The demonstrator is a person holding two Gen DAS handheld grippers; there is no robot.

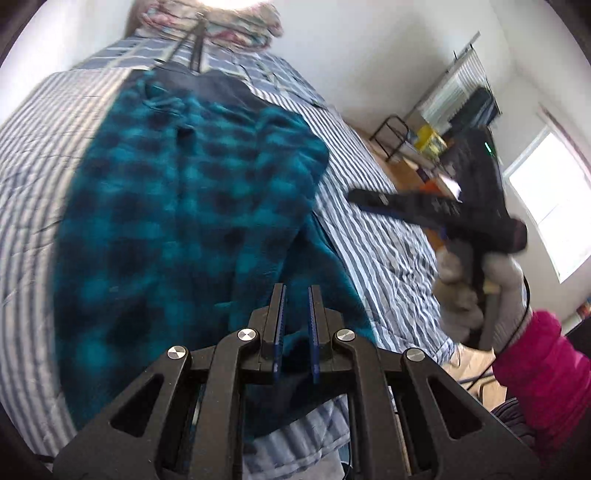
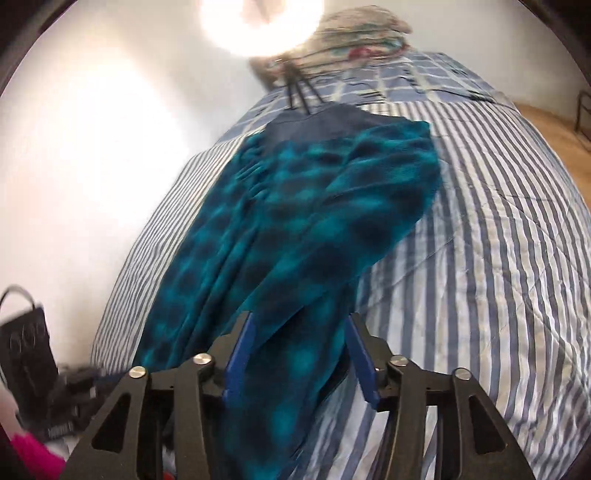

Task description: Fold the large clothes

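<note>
On the striped bed [image 2: 498, 240], left gripper [image 1: 296, 291] clenched the teal plaid garment's [image 2: 295, 206] hem; right gripper [image 2: 301, 321] stood released, cloth between its jaws.

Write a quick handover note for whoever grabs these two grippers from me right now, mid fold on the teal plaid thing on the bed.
Left gripper: shut; teal fabric sits at its tips, but a grip on it cannot be confirmed.
Right gripper: open, jaws spread, with the hem of the teal plaid garment lying loose between them, not pinched.
Garment: lies lengthwise along the striped bedspread, dark waistband end toward the pillows, one side already folded over onto the other.
Done: the first lengthwise fold, it seems.
Left: probably regrip the near end and fold it up toward the waistband.
</note>
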